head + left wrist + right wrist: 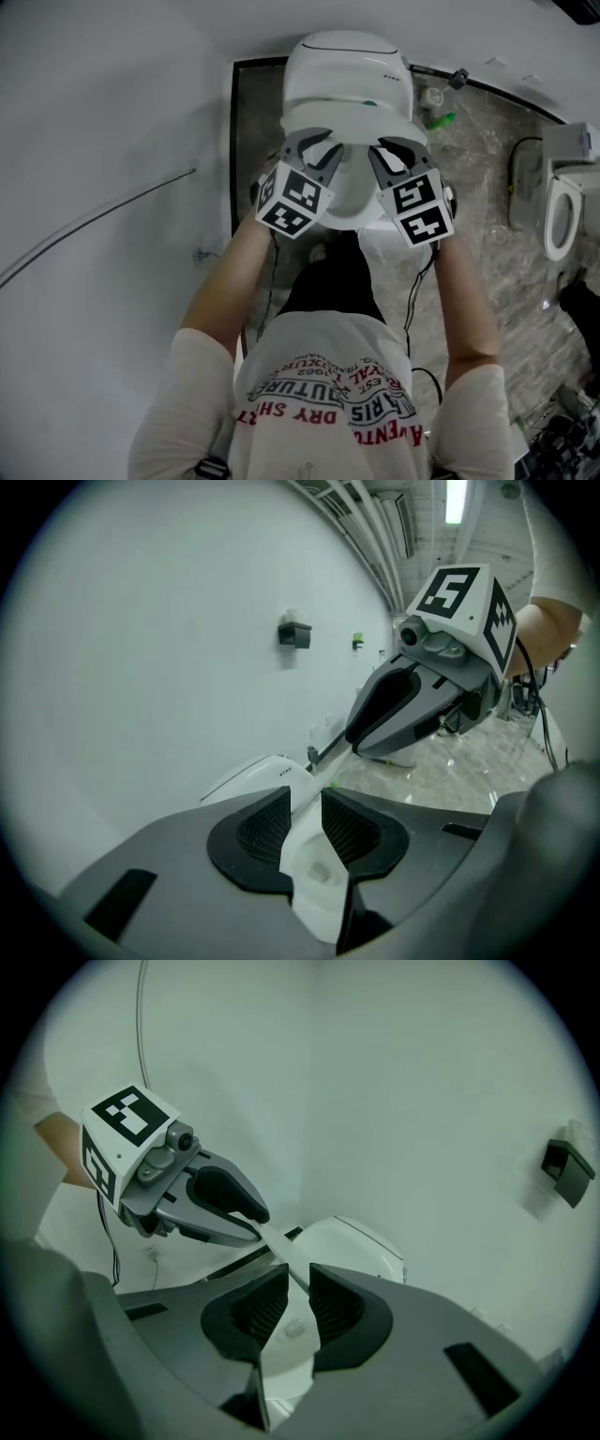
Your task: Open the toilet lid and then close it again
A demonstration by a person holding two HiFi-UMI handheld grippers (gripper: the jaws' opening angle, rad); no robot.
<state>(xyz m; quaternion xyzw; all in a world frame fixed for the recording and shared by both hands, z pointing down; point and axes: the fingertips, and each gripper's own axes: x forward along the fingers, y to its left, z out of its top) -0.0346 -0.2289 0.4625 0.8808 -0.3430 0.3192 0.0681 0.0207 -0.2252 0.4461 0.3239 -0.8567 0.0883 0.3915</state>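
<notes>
A white toilet point(347, 61) stands against the wall at the top centre of the head view. Its lid point(349, 120) is tilted partway over the bowl point(349, 202). Both grippers are on the lid's front rim. My left gripper point(323, 150) has the rim point(309, 869) between its pads, which stand a little apart from it, so it is open. My right gripper point(398, 152) is shut on the rim point(286, 1335), with the pads pressed to both faces. The right gripper point(361, 738) shows in the left gripper view. The left gripper point(253, 1227) shows in the right gripper view.
White walls close in on the left and behind. A thin cable point(94, 220) runs along the left wall. On the marble floor at the right stand a green bottle point(441, 120) and a second white fixture point(562, 211). A dark box point(295, 635) hangs on the wall.
</notes>
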